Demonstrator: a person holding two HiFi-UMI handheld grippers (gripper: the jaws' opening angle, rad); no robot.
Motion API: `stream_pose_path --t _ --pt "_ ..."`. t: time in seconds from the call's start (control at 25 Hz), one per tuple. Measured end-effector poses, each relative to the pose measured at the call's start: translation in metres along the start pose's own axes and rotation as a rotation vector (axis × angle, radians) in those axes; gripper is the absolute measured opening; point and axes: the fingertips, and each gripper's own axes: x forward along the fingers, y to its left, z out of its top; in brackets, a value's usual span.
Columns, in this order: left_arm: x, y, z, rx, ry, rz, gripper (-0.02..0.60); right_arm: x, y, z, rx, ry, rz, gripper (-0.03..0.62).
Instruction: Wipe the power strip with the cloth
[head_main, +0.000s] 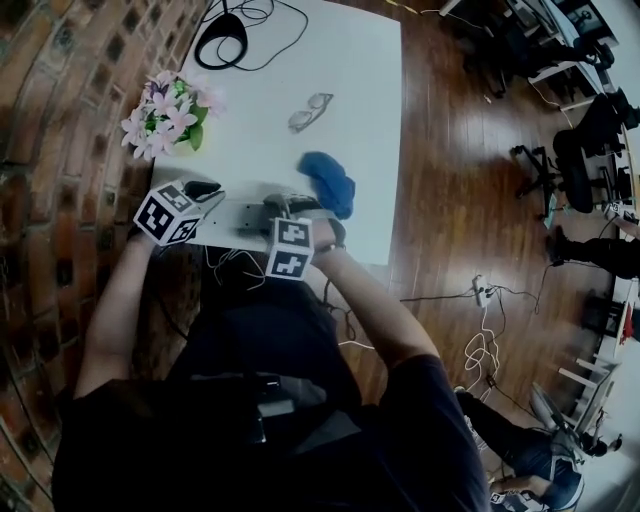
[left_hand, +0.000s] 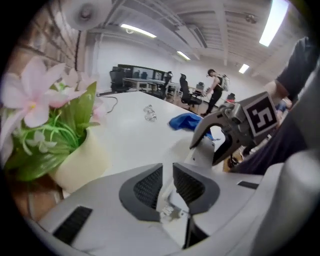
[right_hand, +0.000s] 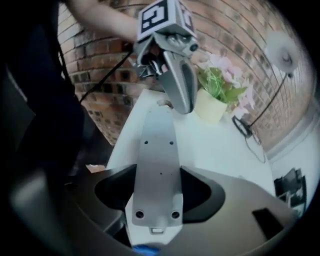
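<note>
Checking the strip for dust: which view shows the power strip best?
Right gripper view: the power strip runs lengthwise up the frame, its grey face and screw holes clear. Head view shows only a short grey stretch; left gripper view shows just one end.

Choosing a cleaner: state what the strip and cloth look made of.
The strip looks like hard plastic, possibly metal: matte grey, flat, with screw holes. The cloth looks like soft fabric, maybe microfibre: blue, crumpled in folds.
</note>
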Motion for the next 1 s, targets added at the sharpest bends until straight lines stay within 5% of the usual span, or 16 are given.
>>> stream_pose_path --t 0.12,0.24,0.28,0.36,0.56,0.76,0.92,1.0 --pt "0.005 -0.005 0.001 0.058 0.062 -0.13 0.157 -0.003 -0.018 -0.006 -0.186 0.035 -0.118 0.268" --pt "0.01 -0.009 0.009 0.059 0.051 -0.178 0.157 -0.005 -0.031 -0.007 -0.289 0.054 -0.211 0.268" --pt "0.01 -0.009 0.013 0.057 0.037 -0.172 0.147 -0.005 -0.033 -0.008 -0.3 0.056 -0.227 0.27" --pt "0.007 -0.009 0.024 0.055 -0.005 -0.148 0.016 -0.004 -0.035 -0.01 -0.307 0.06 -0.248 0.27" --pt "0.004 -0.014 0.03 0.078 -0.015 -0.154 0.013 -0.006 -0.037 -0.011 -0.333 0.049 -0.307 0.27" --pt "0.005 -0.03 -0.002 0.06 0.129 -0.318 0.288 -0.009 -0.036 -0.011 -0.362 0.039 -0.381 0.268" --pt "0.023 -0.027 -0.026 0.128 0.248 -0.289 0.293 -0.015 -0.029 -0.007 -0.335 0.017 -0.35 0.268" --pt "0.029 -0.028 -0.029 0.103 0.254 -0.307 0.296 -0.014 -0.028 -0.008 -0.334 0.017 -0.343 0.268"
